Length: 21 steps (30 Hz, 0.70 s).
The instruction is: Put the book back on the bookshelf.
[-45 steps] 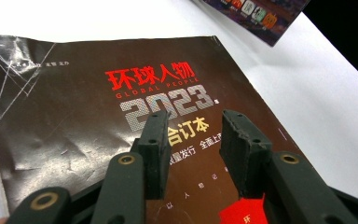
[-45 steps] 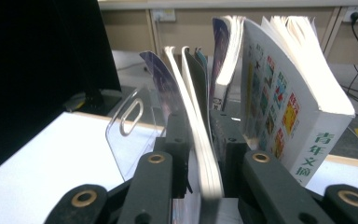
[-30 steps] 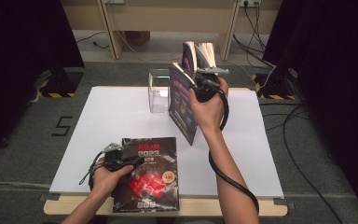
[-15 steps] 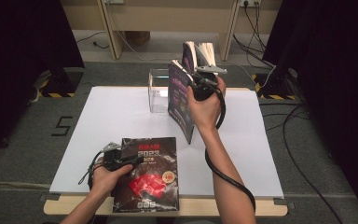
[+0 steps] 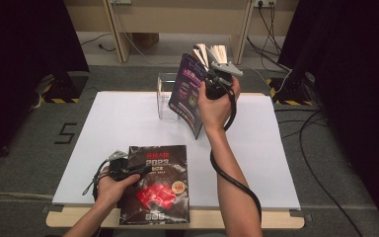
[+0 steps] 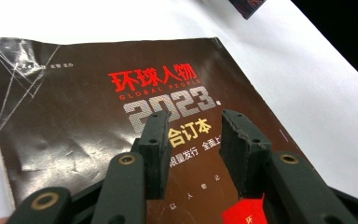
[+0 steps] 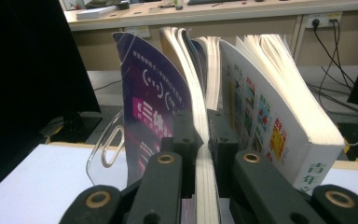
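A dark magazine with red and silver lettering lies flat at the table's near edge. My left gripper rests over its cover, jaws open with only the cover beneath them. My right gripper is raised above the table's far middle. It is shut on a thin sheaf of pages of a purple-covered book. The purple cover hangs to the left, and a thick block of pages fans off to the right.
A clear acrylic stand sits on the white table top just behind the raised book, its curved edge showing left of the cover. Cables and a wooden bench lie beyond the table; dark curtains flank both sides.
My right hand has lifted the purple book slightly, so its lower corner sits higher. The left gripper and the dark magazine have stayed put.
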### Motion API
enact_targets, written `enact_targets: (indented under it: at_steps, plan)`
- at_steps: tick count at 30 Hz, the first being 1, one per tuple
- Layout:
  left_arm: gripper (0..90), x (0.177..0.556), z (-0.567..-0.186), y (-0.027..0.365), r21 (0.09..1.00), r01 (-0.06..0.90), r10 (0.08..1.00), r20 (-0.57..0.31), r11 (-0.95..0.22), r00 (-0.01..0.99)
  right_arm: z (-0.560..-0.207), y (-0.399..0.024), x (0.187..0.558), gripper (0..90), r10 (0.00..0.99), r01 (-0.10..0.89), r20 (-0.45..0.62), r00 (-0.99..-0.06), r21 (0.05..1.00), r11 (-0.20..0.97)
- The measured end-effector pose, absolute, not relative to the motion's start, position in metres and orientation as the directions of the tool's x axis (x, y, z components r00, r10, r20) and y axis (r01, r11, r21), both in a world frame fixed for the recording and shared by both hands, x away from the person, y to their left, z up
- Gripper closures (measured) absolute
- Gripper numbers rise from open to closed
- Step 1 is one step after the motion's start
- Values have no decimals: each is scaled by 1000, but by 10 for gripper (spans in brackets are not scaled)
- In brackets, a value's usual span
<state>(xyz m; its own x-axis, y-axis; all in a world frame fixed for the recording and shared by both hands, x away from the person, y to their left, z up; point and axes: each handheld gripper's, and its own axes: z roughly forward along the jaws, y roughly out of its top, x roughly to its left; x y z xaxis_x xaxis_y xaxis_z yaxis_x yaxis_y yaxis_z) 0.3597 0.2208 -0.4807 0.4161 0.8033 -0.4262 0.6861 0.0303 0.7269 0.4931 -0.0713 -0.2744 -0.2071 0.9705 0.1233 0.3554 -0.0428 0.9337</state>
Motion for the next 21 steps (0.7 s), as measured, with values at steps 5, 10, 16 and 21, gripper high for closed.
enact_targets:
  at_steps: [5, 10, 16, 21]
  plan:
    - [616, 361, -481, 223, 728, 684, 804, -427, 34, 414, -267, -74, 474, 845, 973, 331, 126, -192, 942, -57]
    - [616, 359, -479, 220, 729, 684, 803, -422, 25, 421, -267, -85, 465, 845, 973, 341, 134, -186, 938, -64]
    - [617, 359, -481, 218, 726, 688, 803, -420, 18, 422, -266, -91, 458, 845, 974, 327, 128, -187, 943, -61]
    - [617, 359, -482, 219, 727, 686, 803, -421, 21, 422, -265, -93, 454, 845, 976, 320, 121, -180, 946, -59]
